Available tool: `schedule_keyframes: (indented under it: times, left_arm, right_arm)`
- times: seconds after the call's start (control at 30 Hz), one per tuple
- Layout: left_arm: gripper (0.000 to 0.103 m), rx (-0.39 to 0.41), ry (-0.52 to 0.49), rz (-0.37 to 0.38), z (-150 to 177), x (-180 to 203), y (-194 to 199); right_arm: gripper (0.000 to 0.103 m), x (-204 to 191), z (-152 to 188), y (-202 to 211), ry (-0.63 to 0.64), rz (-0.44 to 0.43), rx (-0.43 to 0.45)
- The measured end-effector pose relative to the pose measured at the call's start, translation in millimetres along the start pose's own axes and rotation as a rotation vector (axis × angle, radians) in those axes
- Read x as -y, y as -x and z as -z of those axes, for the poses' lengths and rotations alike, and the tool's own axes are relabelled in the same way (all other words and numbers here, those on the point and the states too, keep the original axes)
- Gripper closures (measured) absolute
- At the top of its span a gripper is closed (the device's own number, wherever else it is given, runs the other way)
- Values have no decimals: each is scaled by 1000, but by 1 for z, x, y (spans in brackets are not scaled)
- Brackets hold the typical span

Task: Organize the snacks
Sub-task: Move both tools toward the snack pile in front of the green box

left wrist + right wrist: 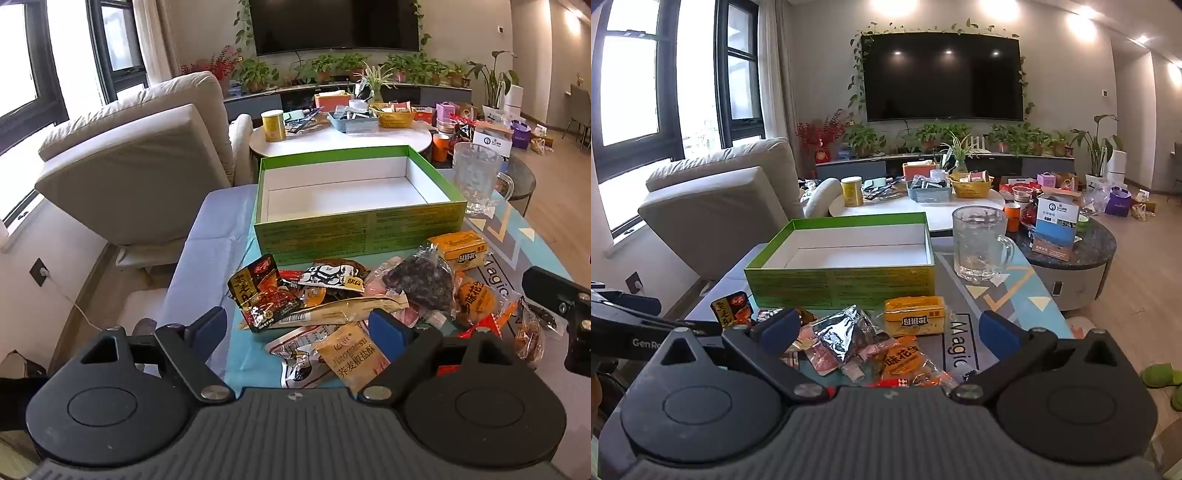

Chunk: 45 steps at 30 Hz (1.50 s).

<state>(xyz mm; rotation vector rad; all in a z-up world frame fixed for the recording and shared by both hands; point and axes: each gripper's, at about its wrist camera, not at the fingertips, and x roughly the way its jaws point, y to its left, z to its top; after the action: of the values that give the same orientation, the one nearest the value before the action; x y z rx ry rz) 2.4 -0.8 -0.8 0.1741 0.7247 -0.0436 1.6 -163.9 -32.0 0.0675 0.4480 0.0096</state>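
Observation:
An empty green box (362,229) with a white inside stands on the table; it also shows in the right wrist view (842,280). A pile of snack packets (351,295) lies in front of it, with a red-and-black packet (264,291), a yellow packet (460,247) and a dark bag (424,280). The pile also shows in the right wrist view (857,339). My left gripper (304,326) is open above the near packets, holding nothing. My right gripper (890,330) is open above the right of the pile, empty; part of it shows in the left wrist view (565,314).
A clear glass mug (476,177) stands right of the box, also in the right wrist view (979,243). A beige sofa (140,155) is at the left. A cluttered round coffee table (340,129) is behind. The table drops off at its left edge (192,258).

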Motion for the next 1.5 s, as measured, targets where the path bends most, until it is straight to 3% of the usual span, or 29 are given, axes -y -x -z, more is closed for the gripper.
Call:
schedule_keyframes:
  times: [0.03, 0.13, 1.5]
  left_arm:
    - [20, 41, -2, 4, 5, 2, 6]
    - [20, 15, 23, 43, 5, -5, 1]
    - [20, -10, 16, 39, 19, 3, 11]
  right_arm:
    - [43, -1, 0, 0, 8, 4, 7]
    - [43, -2, 4, 2, 6, -4, 2]
    - [43, 1, 14, 7, 8, -5, -4]
